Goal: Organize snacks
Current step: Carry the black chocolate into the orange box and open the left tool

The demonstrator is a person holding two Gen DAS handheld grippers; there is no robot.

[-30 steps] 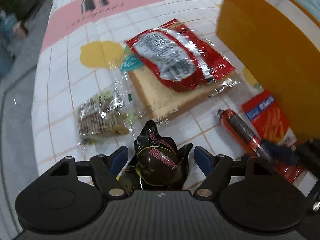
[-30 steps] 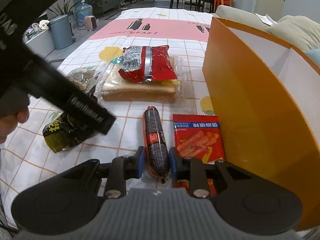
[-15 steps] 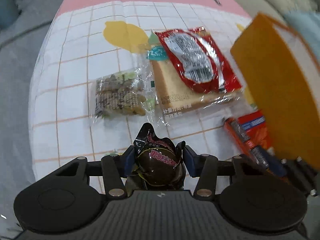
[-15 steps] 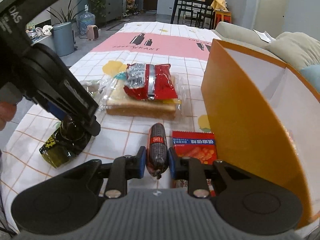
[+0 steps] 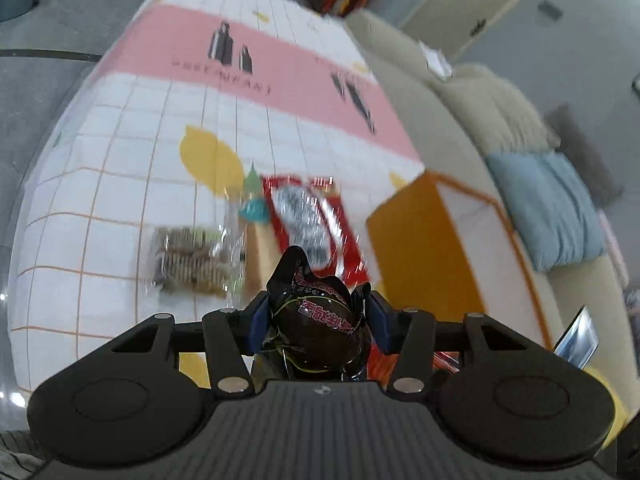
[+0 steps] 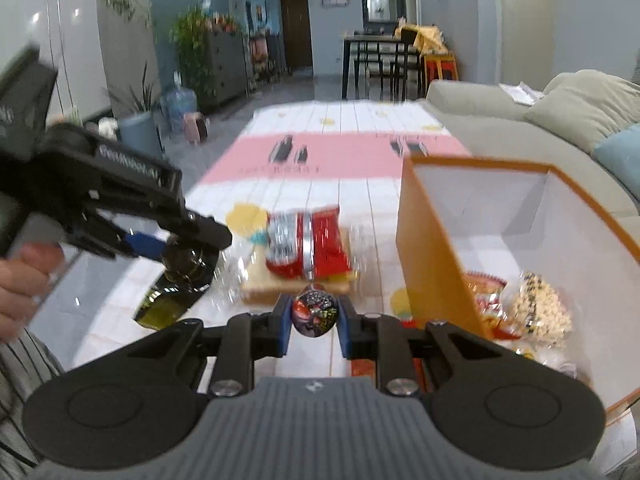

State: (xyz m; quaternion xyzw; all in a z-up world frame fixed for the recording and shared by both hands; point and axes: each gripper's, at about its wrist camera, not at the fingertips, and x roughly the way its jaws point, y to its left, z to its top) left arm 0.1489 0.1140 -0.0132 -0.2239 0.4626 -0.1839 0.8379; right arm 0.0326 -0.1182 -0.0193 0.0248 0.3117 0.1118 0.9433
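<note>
Right gripper: blue pads clamp a wrapped sausage held above the table, long axis running straight away from the camera, so only its crimped end shows. Left gripper: pads pressed on a dark, glossy snack pouch, crimped tip pointing up and forward. Orange box, at right: open top, white interior, holding a popcorn bag and an orange-red packet. Beyond: red packet atop bagged bread.

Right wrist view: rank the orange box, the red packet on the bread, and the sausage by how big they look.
1. orange box
2. red packet
3. sausage, seen end-on and nearest, so its true size is unsure.
</note>
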